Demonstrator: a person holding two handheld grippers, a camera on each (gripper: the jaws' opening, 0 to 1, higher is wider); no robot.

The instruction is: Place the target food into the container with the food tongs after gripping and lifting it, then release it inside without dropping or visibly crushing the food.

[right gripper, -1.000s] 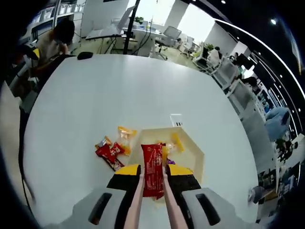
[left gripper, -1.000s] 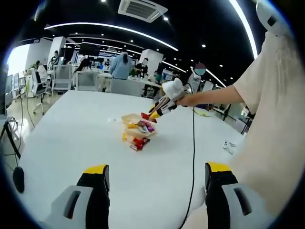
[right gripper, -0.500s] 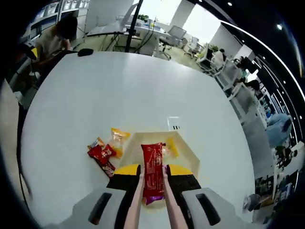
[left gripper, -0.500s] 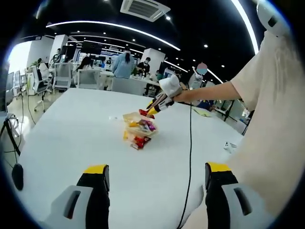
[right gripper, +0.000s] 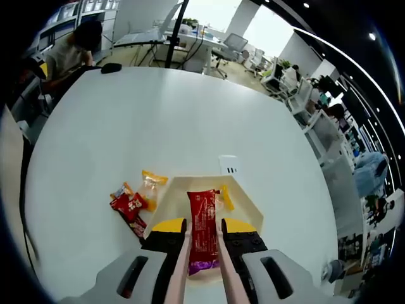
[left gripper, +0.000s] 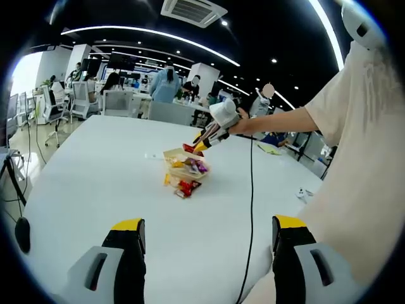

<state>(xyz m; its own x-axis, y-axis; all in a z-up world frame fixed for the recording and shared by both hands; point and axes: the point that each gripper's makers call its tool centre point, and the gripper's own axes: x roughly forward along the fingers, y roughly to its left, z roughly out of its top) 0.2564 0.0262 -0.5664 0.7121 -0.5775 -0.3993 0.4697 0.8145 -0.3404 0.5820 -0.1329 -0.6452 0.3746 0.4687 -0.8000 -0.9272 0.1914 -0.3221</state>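
In the right gripper view, my right gripper (right gripper: 202, 229) holds pale food tongs (right gripper: 180, 263), and the tongs are shut on a red snack packet (right gripper: 202, 227). The packet hangs over the cream container (right gripper: 247, 209), which has a yellow packet (right gripper: 226, 197) inside. In the left gripper view, the right gripper (left gripper: 209, 134) with the red packet (left gripper: 188, 149) hovers above the far side of the container (left gripper: 180, 156). My left gripper (left gripper: 205, 244) is open, low over the white table (left gripper: 95, 183), far from the food.
Loose snack packets (right gripper: 130, 204) lie on the table left of the container; they show in the left gripper view as red packets (left gripper: 183, 187). A black cable (left gripper: 251, 209) runs across the table. A small white tag (right gripper: 228, 166) lies beyond the container. Office desks and people stand behind.
The right gripper has lifted a little and moved back over the container with the red packet still in the tongs. The left gripper has stayed in place.
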